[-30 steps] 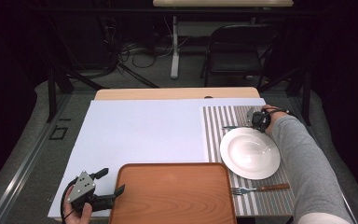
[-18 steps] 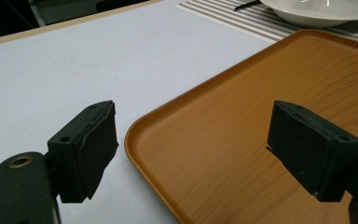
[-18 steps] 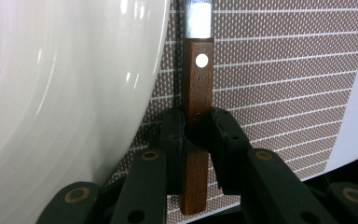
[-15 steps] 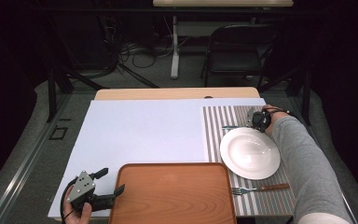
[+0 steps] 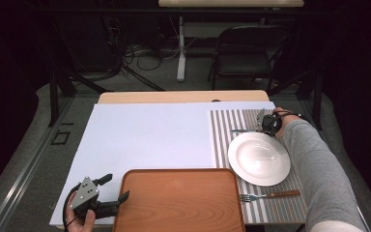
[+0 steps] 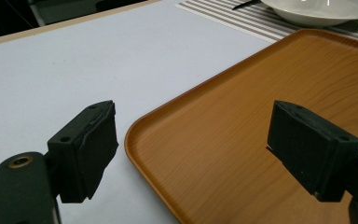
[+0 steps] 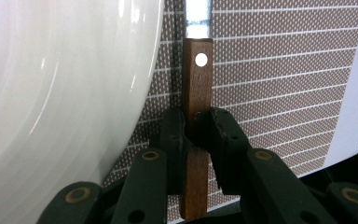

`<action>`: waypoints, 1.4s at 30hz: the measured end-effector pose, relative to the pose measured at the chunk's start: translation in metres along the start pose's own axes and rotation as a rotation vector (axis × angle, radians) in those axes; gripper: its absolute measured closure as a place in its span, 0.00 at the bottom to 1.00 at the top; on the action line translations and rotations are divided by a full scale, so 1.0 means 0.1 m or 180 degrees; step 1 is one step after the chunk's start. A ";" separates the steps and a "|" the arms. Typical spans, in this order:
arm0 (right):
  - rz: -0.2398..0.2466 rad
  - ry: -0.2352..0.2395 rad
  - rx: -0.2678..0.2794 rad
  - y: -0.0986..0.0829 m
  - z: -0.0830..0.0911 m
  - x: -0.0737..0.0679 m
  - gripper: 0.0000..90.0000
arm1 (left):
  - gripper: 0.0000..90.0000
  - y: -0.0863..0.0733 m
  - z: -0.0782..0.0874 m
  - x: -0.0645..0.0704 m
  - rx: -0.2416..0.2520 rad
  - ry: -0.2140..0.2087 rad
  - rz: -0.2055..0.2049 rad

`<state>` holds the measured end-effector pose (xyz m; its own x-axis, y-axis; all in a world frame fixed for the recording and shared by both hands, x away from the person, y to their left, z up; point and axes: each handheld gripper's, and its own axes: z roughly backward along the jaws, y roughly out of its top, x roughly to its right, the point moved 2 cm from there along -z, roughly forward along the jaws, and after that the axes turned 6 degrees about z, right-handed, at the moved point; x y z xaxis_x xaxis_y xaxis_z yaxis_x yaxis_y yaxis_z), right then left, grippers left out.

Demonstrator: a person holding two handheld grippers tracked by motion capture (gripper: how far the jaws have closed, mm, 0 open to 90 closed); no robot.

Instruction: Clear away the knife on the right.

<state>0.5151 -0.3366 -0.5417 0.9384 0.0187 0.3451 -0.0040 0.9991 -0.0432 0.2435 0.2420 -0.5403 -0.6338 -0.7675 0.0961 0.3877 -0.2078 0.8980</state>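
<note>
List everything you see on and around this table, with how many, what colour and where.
Round white ceramic plate: one, white, on the placemat at the table's right.
Striped grey-and-white placemat: one, right side of the table.
Wooden-handled knife: one, brown handle, beyond the plate on the placemat, clamped in the right gripper.
Wooden-handled fork: one, near edge of the placemat.
Rectangular brown wooden tray: one, near edge, centre.
White table cover: one, over most of the table.
Black folding chair: one, beyond the table.
Left gripper: black, open, at the tray's left corner.
Right gripper: black, shut on the knife handle.
</note>
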 end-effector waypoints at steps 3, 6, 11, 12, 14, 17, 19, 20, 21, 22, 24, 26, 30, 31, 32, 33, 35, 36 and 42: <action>-0.0002 0.0049 -0.0066 0.00 0.06 0.02 0.85 | 0.18 0.00 0.00 0.00 0.0000 0.0004 -0.0002; -0.0076 0.0001 0.0030 0.00 0.05 0.01 0.85 | 0.18 0.00 0.00 0.00 0.0001 0.0004 -0.0002; -0.0103 -0.0044 0.0124 -0.02 0.08 0.02 0.85 | 0.18 0.00 0.00 0.00 0.0003 0.0003 -0.0007; -0.0125 -0.0046 0.0138 -0.02 0.09 0.01 0.85 | 0.18 0.00 0.00 0.00 0.0004 0.0003 -0.0007; -0.0138 -0.0064 0.0167 -0.02 0.10 0.02 0.85 | 0.18 0.00 0.00 0.00 0.0004 0.0002 -0.0007; -0.0187 -0.0078 0.0188 -0.02 0.14 0.01 0.85 | 0.18 0.00 0.00 0.00 0.0003 0.0003 -0.0011; -0.0179 -0.0093 0.0228 -0.02 0.15 0.02 0.85 | 0.18 0.01 0.01 0.00 0.0002 0.0001 -0.0019; -0.0187 -0.0092 0.0225 -0.03 0.16 0.02 0.85 | 0.18 0.01 0.00 0.00 0.0013 0.0005 -0.0019; -0.0206 -0.0086 0.0221 -0.03 0.17 0.01 0.85 | 0.18 0.01 0.01 0.00 0.0006 0.0001 -0.0016; -0.0237 -0.0089 0.0220 -0.03 0.18 0.01 0.85 | 0.18 0.01 0.01 0.00 0.0014 0.0005 -0.0019; -0.0201 -0.0116 0.0274 -0.03 0.19 0.01 0.85 | 0.18 0.01 0.01 0.00 0.0014 0.0004 -0.0019; -0.0223 -0.0113 0.0270 -0.04 0.20 0.00 0.85 | 0.18 0.01 0.01 0.00 0.0006 -0.0001 -0.0016; -0.0224 -0.0122 0.0255 -0.04 0.22 0.00 0.85 | 0.18 0.01 0.01 0.00 0.0004 0.0002 -0.0022; -0.0193 -0.0131 0.0265 -0.04 0.22 0.00 0.85 | 0.18 0.01 0.01 0.00 0.0012 0.0000 -0.0013; -0.0220 -0.0133 0.0259 -0.03 0.23 -0.01 0.85 | 0.18 0.01 0.00 0.01 0.0025 0.0003 -0.0005; -0.0199 -0.0140 0.0260 -0.03 0.24 0.00 0.85 | 0.18 0.01 0.01 0.00 0.0015 0.0000 -0.0011; -0.0167 -0.0138 0.0271 -0.03 0.26 0.00 0.85 | 0.18 0.01 0.01 0.00 0.0011 0.0000 -0.0015; -0.0188 -0.0131 0.0248 -0.03 0.28 -0.01 0.85 | 0.18 0.01 0.01 0.00 0.0011 0.0000 -0.0016; -0.0364 -0.0125 0.0267 -0.04 0.40 -0.03 0.85 | 0.18 0.01 0.01 0.01 0.0040 -0.0001 -0.0011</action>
<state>0.4986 -0.3386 -0.5050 0.9202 -0.0955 0.3797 0.0716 0.9945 0.0765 0.2427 0.2420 -0.5389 -0.6352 -0.7667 0.0932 0.3773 -0.2027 0.9036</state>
